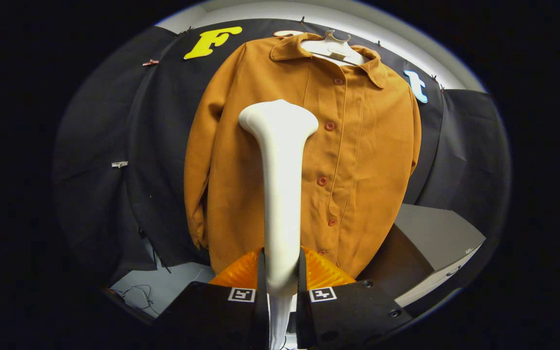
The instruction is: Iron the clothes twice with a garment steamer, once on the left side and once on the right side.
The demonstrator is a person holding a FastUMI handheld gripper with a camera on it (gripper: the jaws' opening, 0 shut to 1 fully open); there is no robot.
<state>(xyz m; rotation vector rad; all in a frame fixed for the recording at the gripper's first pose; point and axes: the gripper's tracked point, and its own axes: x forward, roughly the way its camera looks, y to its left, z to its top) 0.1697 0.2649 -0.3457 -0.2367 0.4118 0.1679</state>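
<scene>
The white plastic garment steamer [280, 194] stands upright between the 2 fingers of the gripper [281, 287], which are clamped on its handle. Its wide head is up near the chest of the orange-brown buttoned shirt [358, 160], which hangs beyond the fingers on a white hanger [333, 48]. I think the smooth handle may slip or turn if the head presses the cloth too hard.
</scene>
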